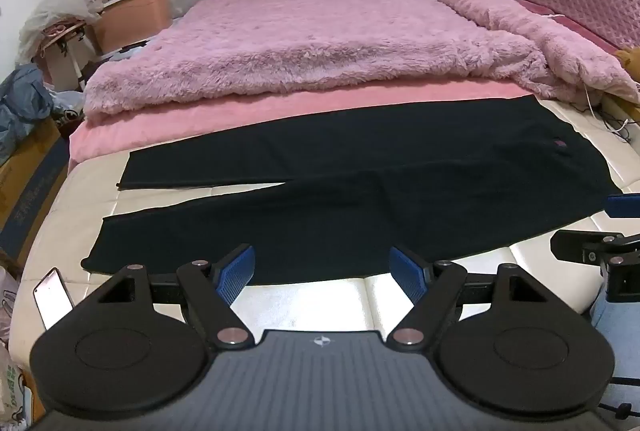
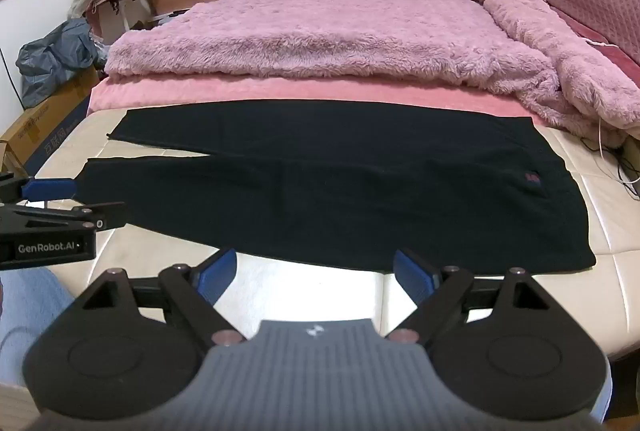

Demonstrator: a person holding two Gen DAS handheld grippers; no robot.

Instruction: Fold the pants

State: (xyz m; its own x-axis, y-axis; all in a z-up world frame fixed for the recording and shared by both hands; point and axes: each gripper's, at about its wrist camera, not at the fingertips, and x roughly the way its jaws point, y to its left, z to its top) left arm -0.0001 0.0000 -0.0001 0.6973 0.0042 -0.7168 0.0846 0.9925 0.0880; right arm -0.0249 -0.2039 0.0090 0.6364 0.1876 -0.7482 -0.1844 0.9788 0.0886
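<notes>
Black pants [image 1: 340, 187] lie flat across the cream mattress [image 1: 312, 303], legs to the left, waist to the right with a small red label [image 1: 560, 144]. The two legs part in a narrow V at the left. They also show in the right wrist view [image 2: 340, 187]. My left gripper [image 1: 322, 273] is open and empty, just short of the near leg's front edge. My right gripper [image 2: 316, 273] is open and empty, near the front edge below the pants' middle. Each gripper shows at the edge of the other's view: the right [image 1: 600, 227] and the left [image 2: 52, 207].
A fluffy pink blanket [image 1: 320, 39] covers the bed behind the pants, over a pink sheet [image 1: 248, 115]. A phone [image 1: 52, 297] lies at the mattress's left front corner. Boxes, bags and storage bins [image 1: 132, 15] stand left of the bed. Cables [image 2: 616, 159] lie at the right.
</notes>
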